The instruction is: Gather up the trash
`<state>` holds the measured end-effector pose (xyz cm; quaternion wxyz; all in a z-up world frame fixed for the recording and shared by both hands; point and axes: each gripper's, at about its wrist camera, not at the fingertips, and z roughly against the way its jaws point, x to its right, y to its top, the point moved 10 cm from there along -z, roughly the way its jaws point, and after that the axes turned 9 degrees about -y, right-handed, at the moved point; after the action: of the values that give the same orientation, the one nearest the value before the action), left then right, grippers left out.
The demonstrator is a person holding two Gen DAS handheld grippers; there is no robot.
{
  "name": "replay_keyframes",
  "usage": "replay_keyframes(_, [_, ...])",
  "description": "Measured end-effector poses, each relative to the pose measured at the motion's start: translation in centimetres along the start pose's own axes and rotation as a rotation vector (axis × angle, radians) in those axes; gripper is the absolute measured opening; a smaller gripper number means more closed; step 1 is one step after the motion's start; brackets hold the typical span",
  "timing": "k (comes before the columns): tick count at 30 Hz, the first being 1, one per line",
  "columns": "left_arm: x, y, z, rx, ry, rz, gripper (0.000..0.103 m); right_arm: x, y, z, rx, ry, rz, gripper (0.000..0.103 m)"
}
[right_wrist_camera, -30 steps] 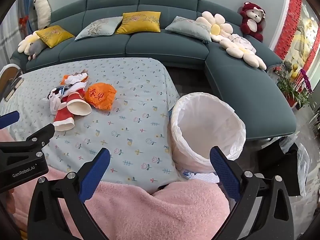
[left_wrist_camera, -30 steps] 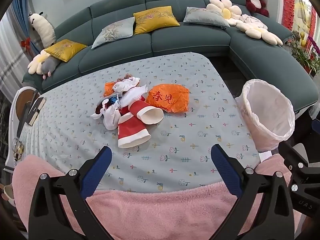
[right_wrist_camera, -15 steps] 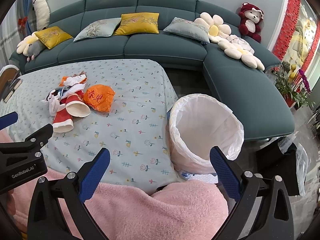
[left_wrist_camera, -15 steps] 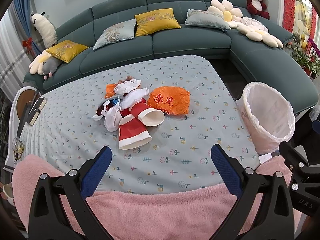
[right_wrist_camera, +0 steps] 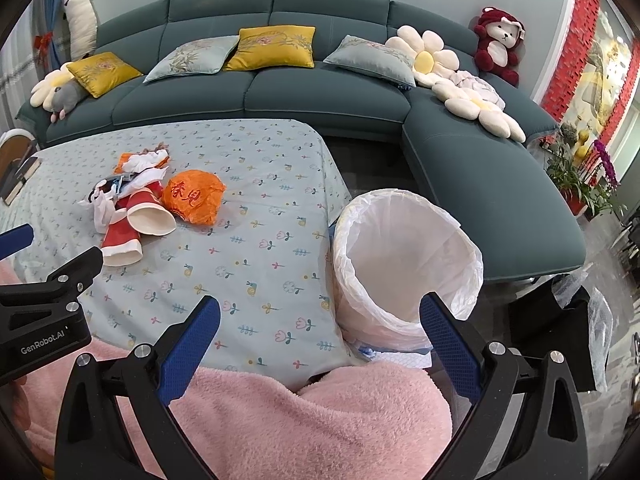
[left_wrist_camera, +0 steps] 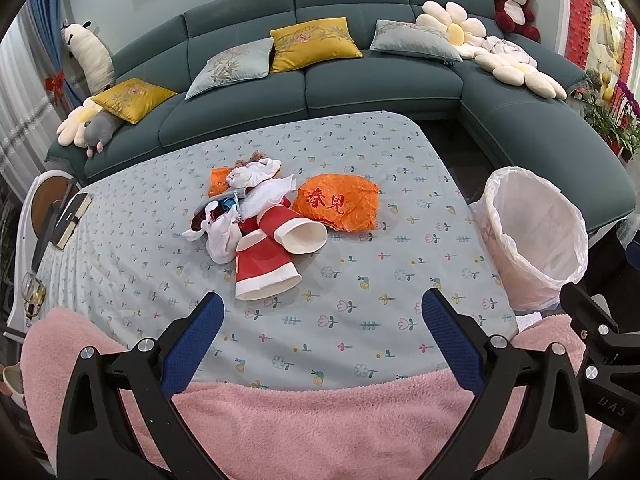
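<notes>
1. The trash lies in one heap near the middle of the table (left_wrist_camera: 360, 280): two red paper cups (left_wrist_camera: 276, 256) on their sides with white mouths open, crumpled white tissue (left_wrist_camera: 224, 236) against them, and an orange plastic bag (left_wrist_camera: 340, 204) with red characters touching the upper cup's right side. A smaller orange scrap (left_wrist_camera: 219, 182) sits at the heap's far edge.
2. The bin (right_wrist_camera: 404, 256), lined with a white bag, stands just off the table's right edge, tilted in the fisheye view, its mouth open and well apart from the heap.
3. The left gripper (left_wrist_camera: 320, 328) hangs above the table's near edge, blue-padded fingers spread wide and holding nothing; the nearer cup lies just beyond them.
4. The right gripper (right_wrist_camera: 318, 332) is likewise spread and empty, aimed between the table corner and the bin.
5. Pink fleece (left_wrist_camera: 320, 420) fills the foreground beneath both grippers.
6. The table wears a pale blue cloth printed with small flowers; a dark book (left_wrist_camera: 72, 216) rests at its left end.
7. Behind runs a teal corner sofa (left_wrist_camera: 360, 80) with yellow and grey cushions, flower-shaped pillows (right_wrist_camera: 460, 80) and a red plush bear (right_wrist_camera: 498, 44).
8. Potted plants (right_wrist_camera: 580, 172) stand at the far right.
</notes>
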<state>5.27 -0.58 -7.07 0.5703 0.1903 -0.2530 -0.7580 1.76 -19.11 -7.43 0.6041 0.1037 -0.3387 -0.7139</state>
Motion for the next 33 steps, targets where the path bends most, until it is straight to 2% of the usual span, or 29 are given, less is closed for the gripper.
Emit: replay_keyframes(33, [0.19, -0.24, -0.12, 0.005, -0.009, 0.009, 0.095, 0.23, -0.11, -0.06, 0.006, -0.013, -0.003, 0.095])
